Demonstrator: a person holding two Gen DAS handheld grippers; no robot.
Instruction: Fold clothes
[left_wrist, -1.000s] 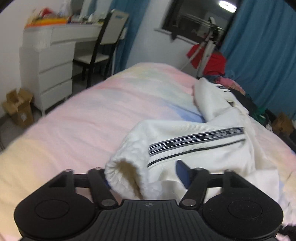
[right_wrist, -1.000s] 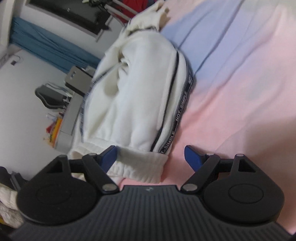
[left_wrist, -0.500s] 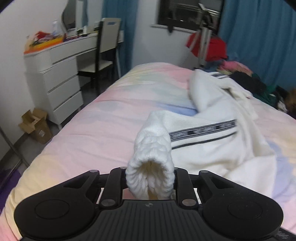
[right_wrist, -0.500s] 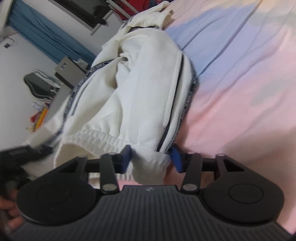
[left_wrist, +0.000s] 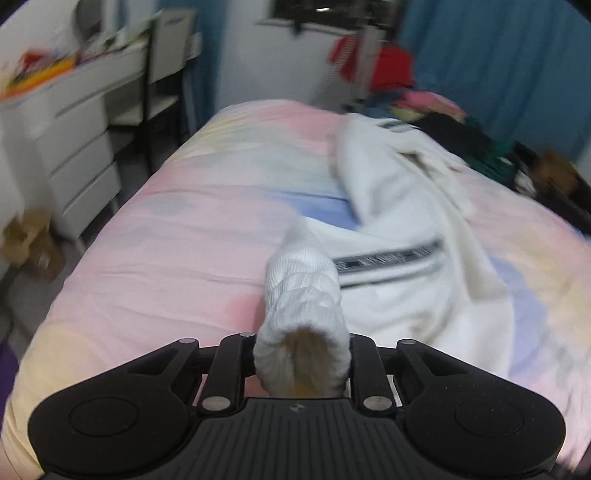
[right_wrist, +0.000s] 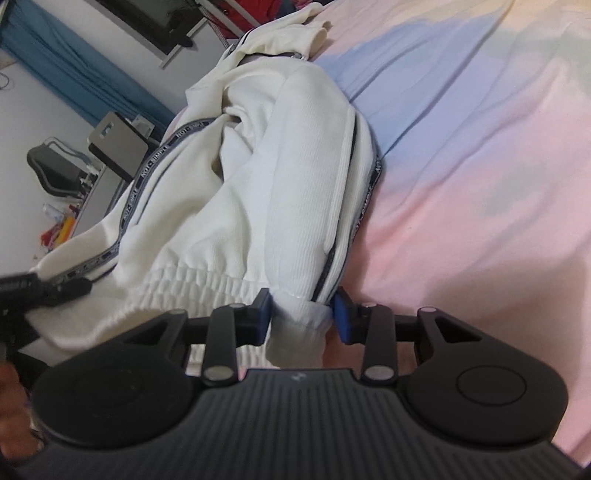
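White track pants (left_wrist: 391, 236) with a black lettered side stripe lie crumpled on the pink and blue bed sheet (left_wrist: 177, 236). My left gripper (left_wrist: 302, 363) is shut on the bunched elastic waistband (left_wrist: 301, 321) at one end and holds it off the bed. In the right wrist view my right gripper (right_wrist: 303, 314) is shut on the other corner of the waistband (right_wrist: 303, 325), with the pants (right_wrist: 258, 184) stretching away from it. The left gripper (right_wrist: 40, 291) shows at the left edge there.
A white drawer unit (left_wrist: 62, 155) and a chair (left_wrist: 166, 85) stand left of the bed. A pile of coloured clothes (left_wrist: 436, 110) lies at the bed's far right, before blue curtains (left_wrist: 498, 66). A cardboard box (left_wrist: 29, 243) sits on the floor at left.
Both grippers closed on the waistband, which was between open fingers a second ago. The left gripper then lifted and pulled its end back; the pants are more stretched out.
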